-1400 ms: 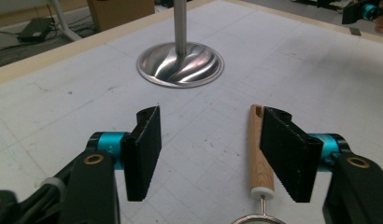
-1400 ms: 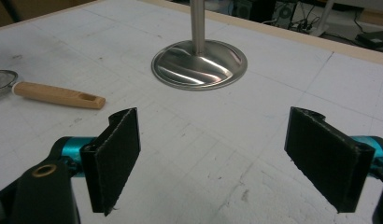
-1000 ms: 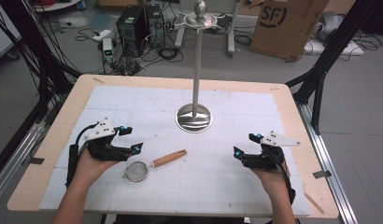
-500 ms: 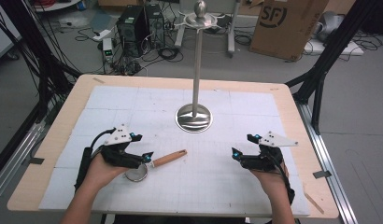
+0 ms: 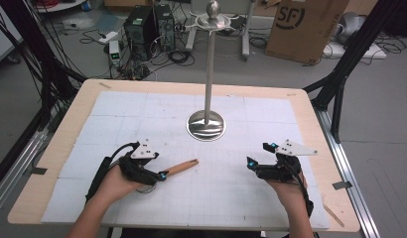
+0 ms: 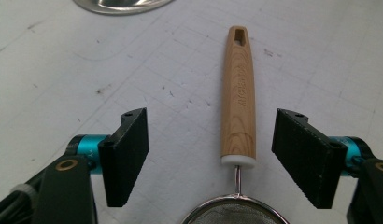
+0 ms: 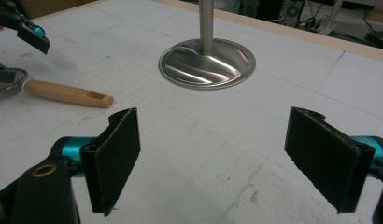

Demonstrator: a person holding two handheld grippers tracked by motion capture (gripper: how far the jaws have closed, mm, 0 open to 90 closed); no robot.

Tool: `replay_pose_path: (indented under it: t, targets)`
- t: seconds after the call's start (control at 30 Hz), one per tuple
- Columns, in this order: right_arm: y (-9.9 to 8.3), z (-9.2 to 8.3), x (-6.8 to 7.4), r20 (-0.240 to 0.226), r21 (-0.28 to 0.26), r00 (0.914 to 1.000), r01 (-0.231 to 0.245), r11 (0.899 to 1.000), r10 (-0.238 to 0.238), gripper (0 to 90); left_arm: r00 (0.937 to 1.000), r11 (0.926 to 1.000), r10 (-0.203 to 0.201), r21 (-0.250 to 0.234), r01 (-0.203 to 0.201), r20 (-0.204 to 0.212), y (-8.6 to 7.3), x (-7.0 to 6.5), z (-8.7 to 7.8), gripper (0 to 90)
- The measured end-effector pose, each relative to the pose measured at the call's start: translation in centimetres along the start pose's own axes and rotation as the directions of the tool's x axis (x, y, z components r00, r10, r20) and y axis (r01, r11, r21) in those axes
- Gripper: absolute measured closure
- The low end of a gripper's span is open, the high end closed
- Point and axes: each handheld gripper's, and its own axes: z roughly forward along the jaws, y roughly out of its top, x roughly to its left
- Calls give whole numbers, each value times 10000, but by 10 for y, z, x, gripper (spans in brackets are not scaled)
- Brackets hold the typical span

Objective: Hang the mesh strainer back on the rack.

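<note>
A small mesh strainer [image 6: 236,211] with a wooden handle [image 6: 237,93] lies flat on the white mat, its handle [image 5: 181,167] pointing right and away. My left gripper [image 5: 157,174] hovers over the bowl end. It is open, and in the left gripper view its jaws [image 6: 213,154] stand either side of the handle's near end without touching it. My right gripper [image 5: 258,155] rests open at the front right, with nothing between its fingers [image 7: 112,154]. The right gripper view also shows the handle [image 7: 68,93] far to its left.
A tall steel stand [image 5: 210,74] with a round base [image 5: 206,125] rises from the middle of the table [image 5: 57,148], with hook arms at its top [image 5: 212,11]. Its base [image 7: 207,58] lies ahead of the right gripper. Cables, computers and a cardboard box [image 5: 301,25] lie on the floor beyond.
My left gripper has moved right over the strainer and now straddles the near end of its handle. The right gripper has stayed put.
</note>
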Motion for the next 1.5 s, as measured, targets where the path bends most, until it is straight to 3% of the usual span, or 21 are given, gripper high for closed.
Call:
replay_pose_path:
  t: [0.17, 0.27, 0.33, 0.57, 0.7, 0.97, 1.0, 1.13, 1.33, 1.5]
  targets:
    - [0, 0, 0, 33, -47, 10000, 58, 10000, -58, 173, 9991, 9978, 328, 573, -344, 281, 6, -5, 8, 356]
    - [0, -1, 0, 8, -50, 10000, 11, 10000, -11, 173, 9977, 9928, 529, 1049, -571, 420, 9, -6, 12, 407]
    - [0, -1, -1, -3, -57, 10000, -13, 10000, 13, 173, 9957, 9860, 729, 1461, -804, 565, 11, -6, 14, 439]
    - [-1, 1, -1, -32, -22, 10000, -15, 10000, 15, 173, 9912, 9680, 877, 2264, -1082, 990, 16, -7, 19, 563]
    - [-1, 1, -1, -15, 22, 10000, -6, 10000, 6, 173, 9878, 9495, 1070, 2832, -1352, 1130, 20, -8, 24, 611]
    - [-1, 1, -1, -13, 16, 10000, -2, 10000, 2, 173, 9852, 9360, 972, 3235, -1387, 1410, 25, -5, 27, 668]
    - [-1, 1, -1, -18, 15, 10000, -3, 10000, 3, 173, 9857, 9378, 891, 3215, -1314, 1428, 25, -5, 28, 670]
    - [-2, 1, -1, -5, 32, 10000, -13, 10000, 13, 173, 9846, 9330, 786, 3364, -1278, 1561, 26, -2, 29, 667]
    - [-2, 3, 1, -29, 109, 10000, 41, 9999, -41, 173, 9808, 9113, 910, 3828, -1518, 1724, 33, -2, 33, 667]
    - [-1, 4, 2, -64, 131, 10000, 68, 9999, -67, 173, 9811, 9137, 822, 3799, -1443, 1750, 32, -1, 33, 685]
